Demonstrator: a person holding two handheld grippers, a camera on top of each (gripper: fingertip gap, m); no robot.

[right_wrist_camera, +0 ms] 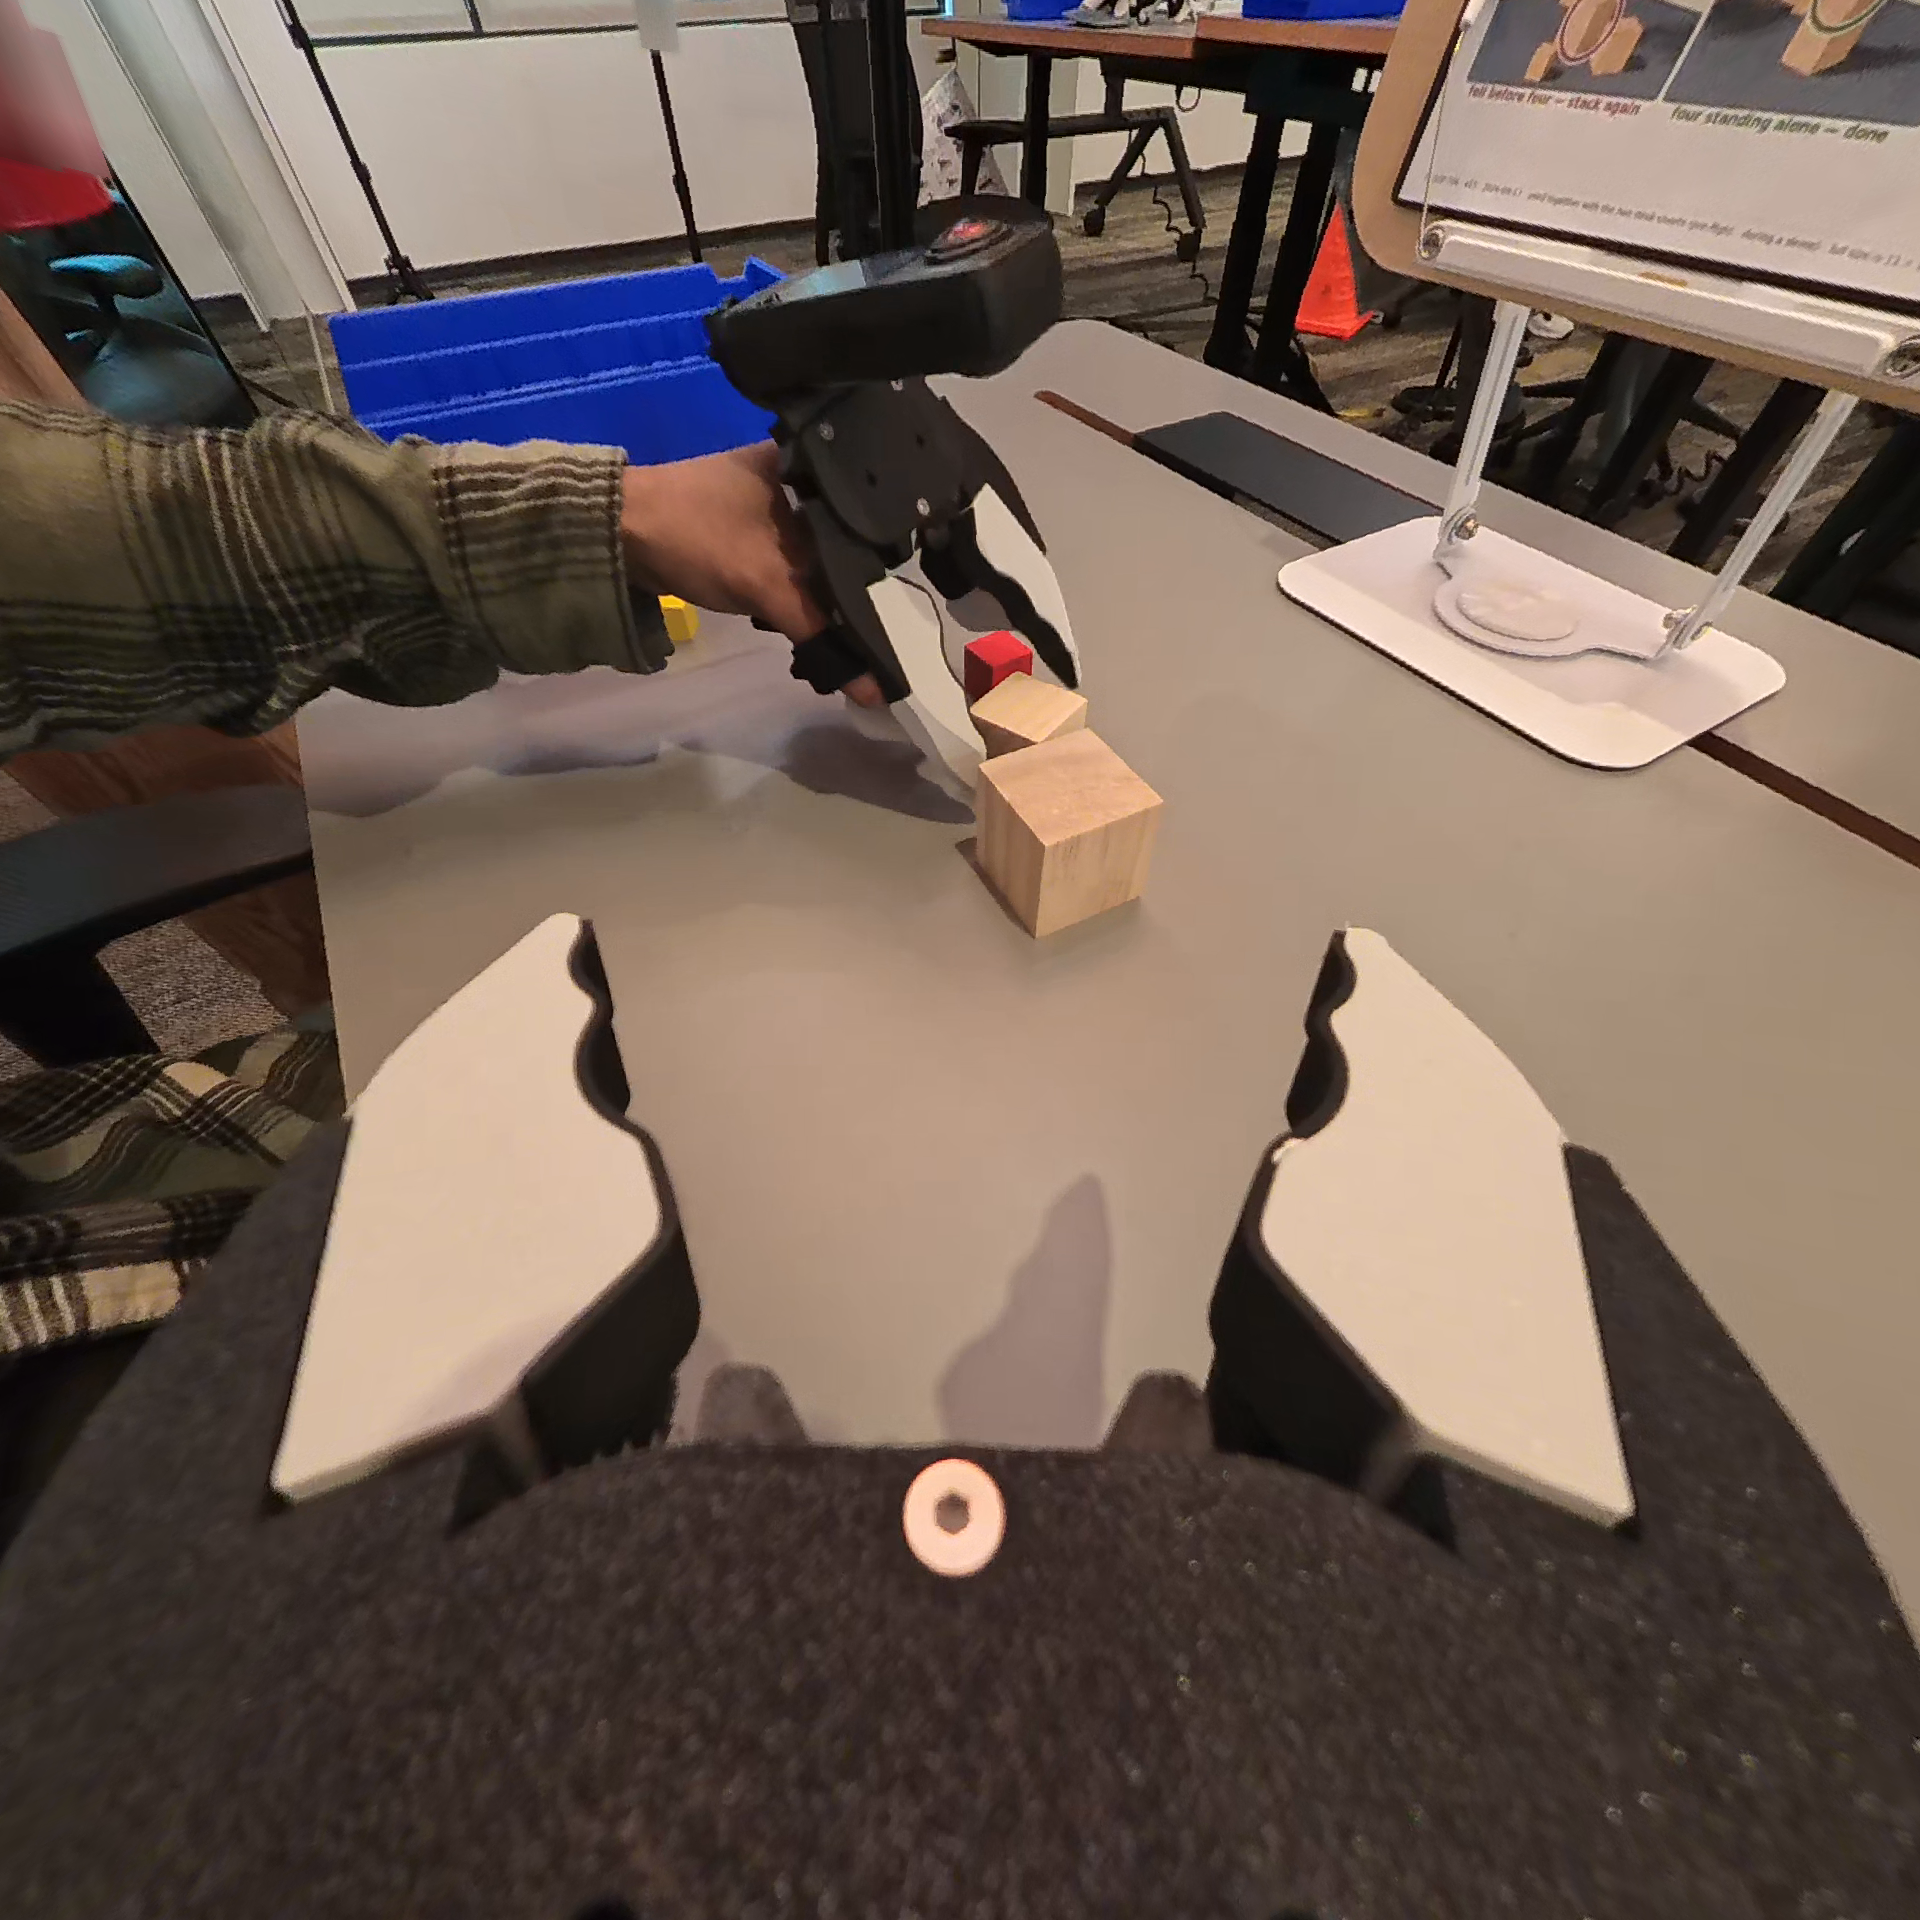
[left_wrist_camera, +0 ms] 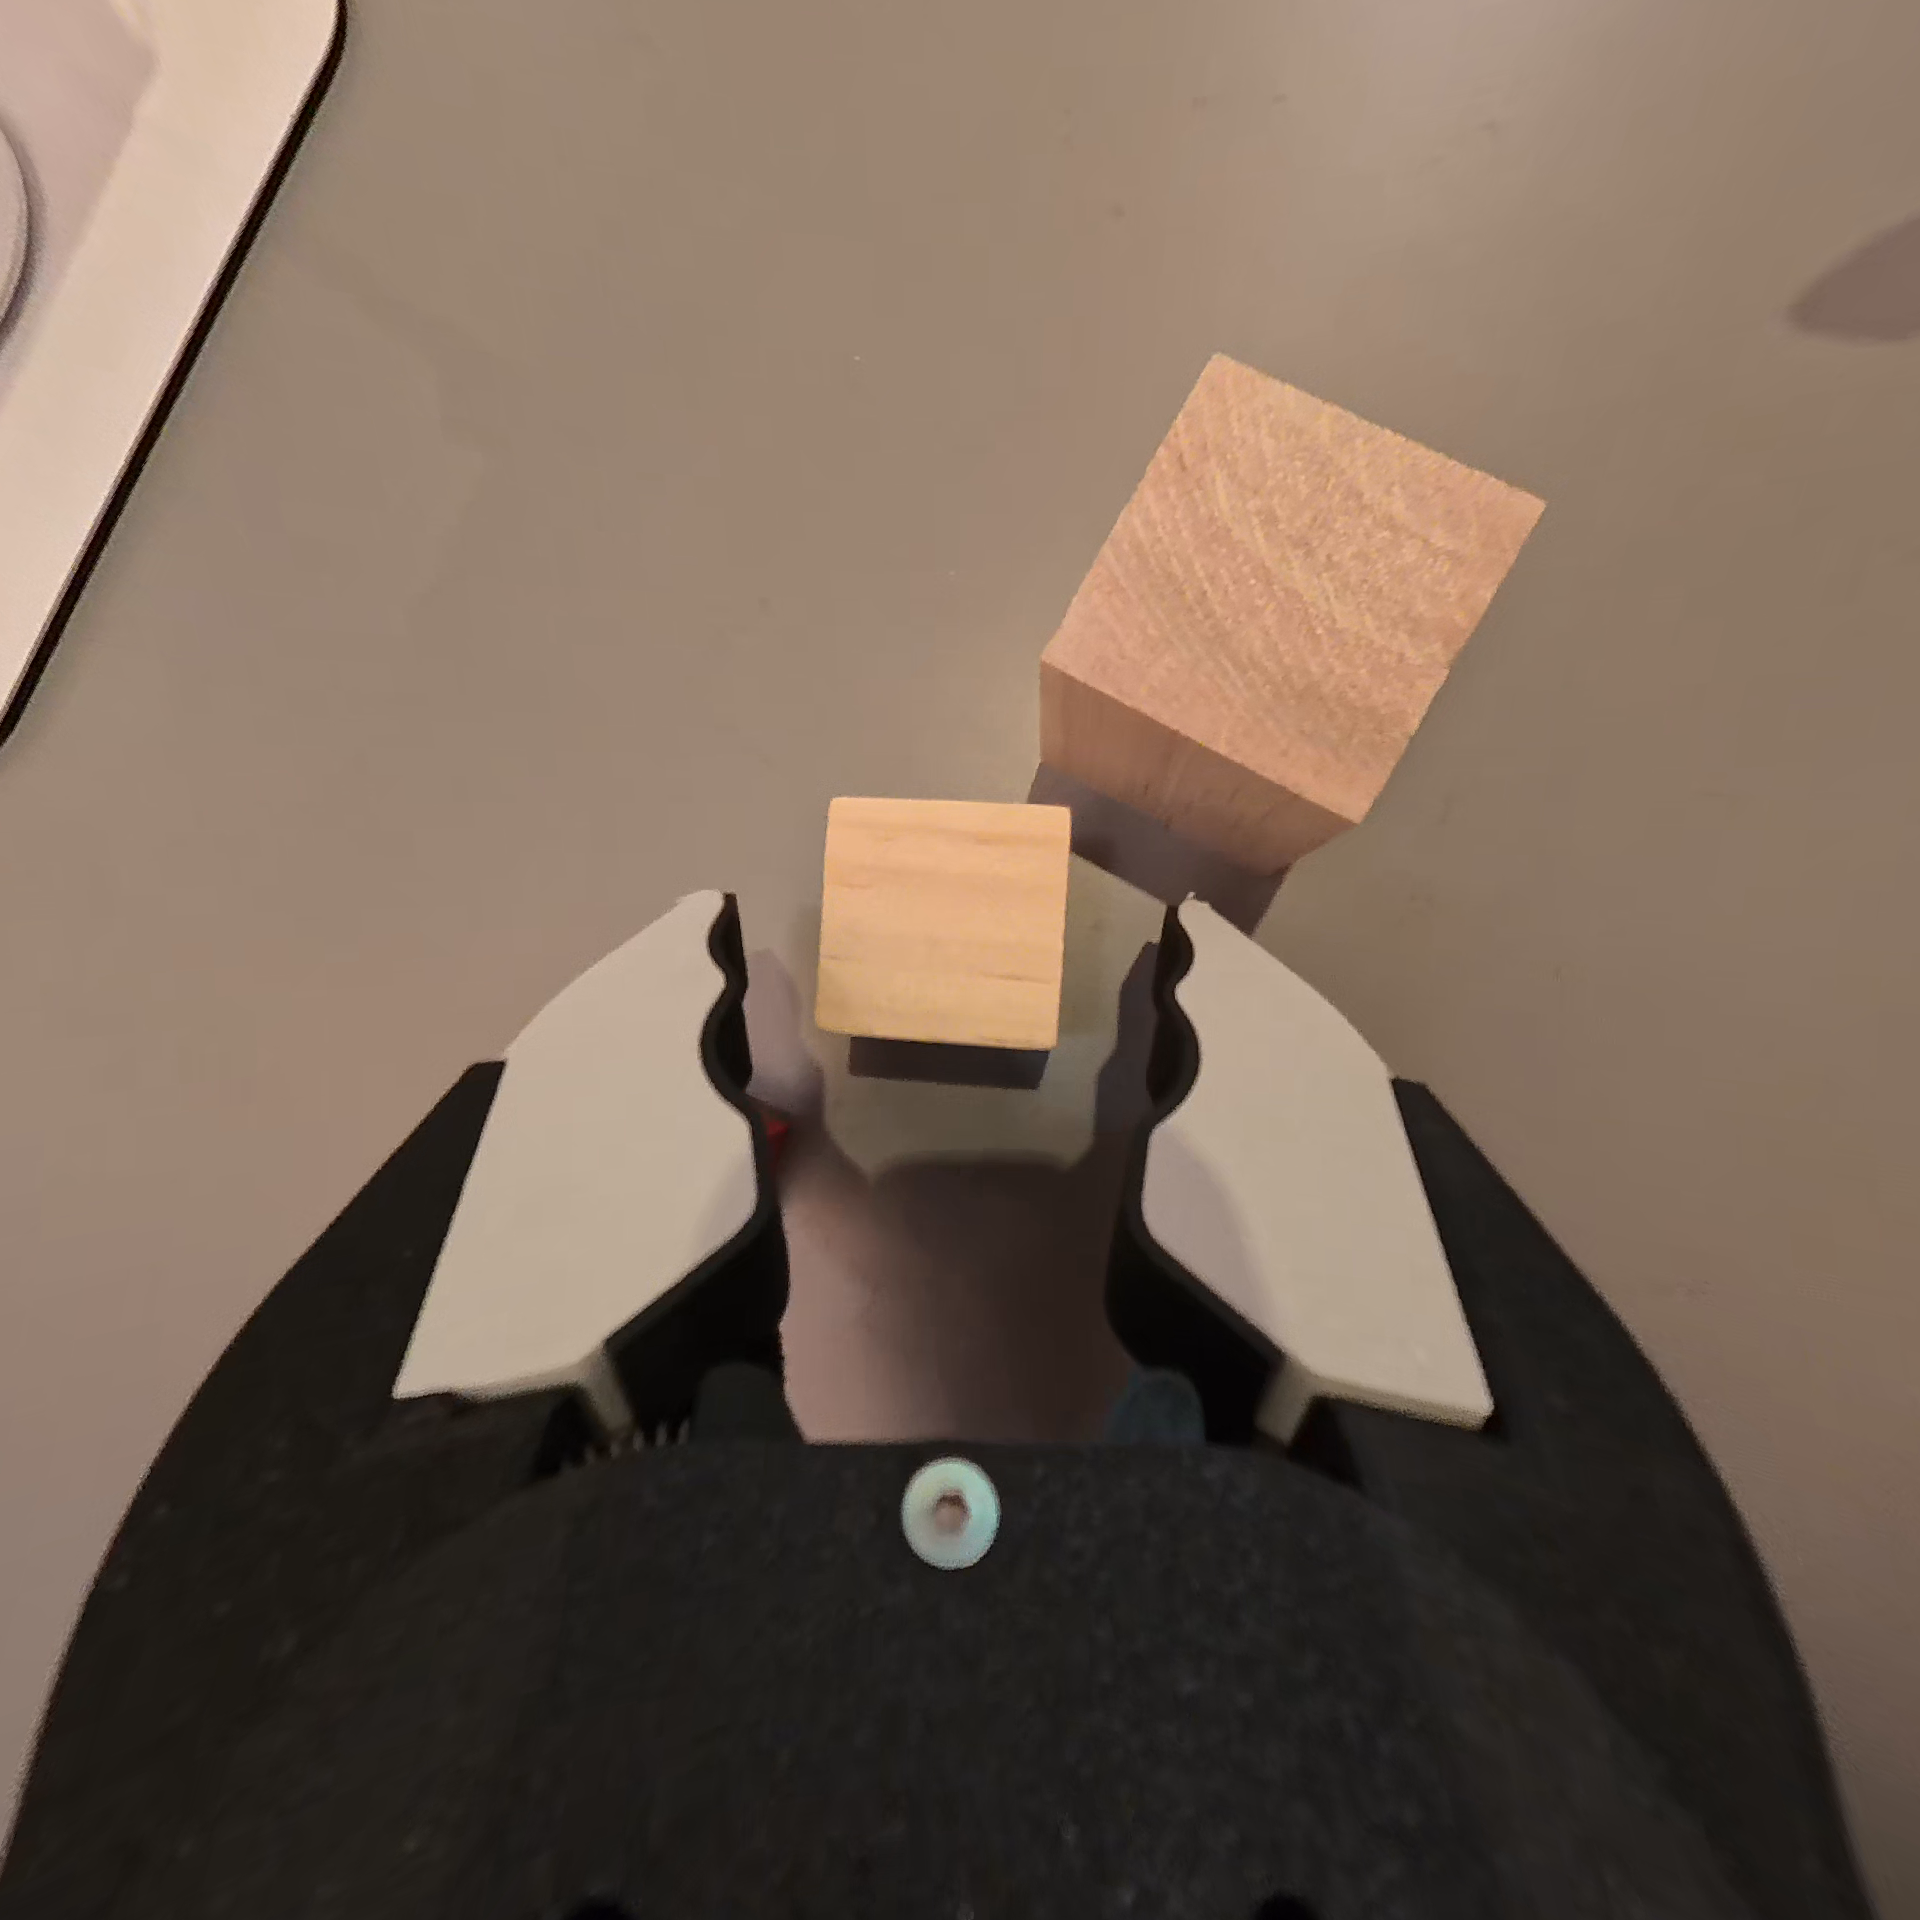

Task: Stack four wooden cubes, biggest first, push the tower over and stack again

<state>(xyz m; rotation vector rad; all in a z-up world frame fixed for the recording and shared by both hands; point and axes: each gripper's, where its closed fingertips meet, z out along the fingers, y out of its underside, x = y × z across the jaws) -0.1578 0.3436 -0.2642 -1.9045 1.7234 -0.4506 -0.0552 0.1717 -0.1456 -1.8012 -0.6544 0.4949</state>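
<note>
A large wooden cube (left_wrist_camera: 1288,613) stands on the grey table (left_wrist_camera: 623,520). A smaller wooden cube (left_wrist_camera: 940,920) sits close beside it. My left gripper (left_wrist_camera: 954,906) is open and points down over the smaller cube, one finger on each side, with a gap on both sides. In the right wrist view the large cube (right_wrist_camera: 1070,831) is in front, the smaller cube (right_wrist_camera: 1029,712) behind it, and the left gripper (right_wrist_camera: 977,686) above that. A small red cube (right_wrist_camera: 997,660) and a small yellow cube (right_wrist_camera: 681,618) lie farther back. My right gripper (right_wrist_camera: 961,935) is open and empty, short of the large cube.
A white stand base (right_wrist_camera: 1538,623) with an instruction sheet stands at the right; it shows in the left wrist view (left_wrist_camera: 125,260) at the top left. A black pad (right_wrist_camera: 1278,473) lies beyond it. A blue bin (right_wrist_camera: 551,353) is at the far left. A person's plaid sleeve (right_wrist_camera: 312,561) reaches in. Some 25 cm of space lies between my two pairs of fingers. From my left tips it is roughly 5 cm to the large wooden cube (left_wrist_camera: 1288,613); from my right, 20 cm. The right camera catches it too, in the right wrist view (right_wrist_camera: 1059,777).
</note>
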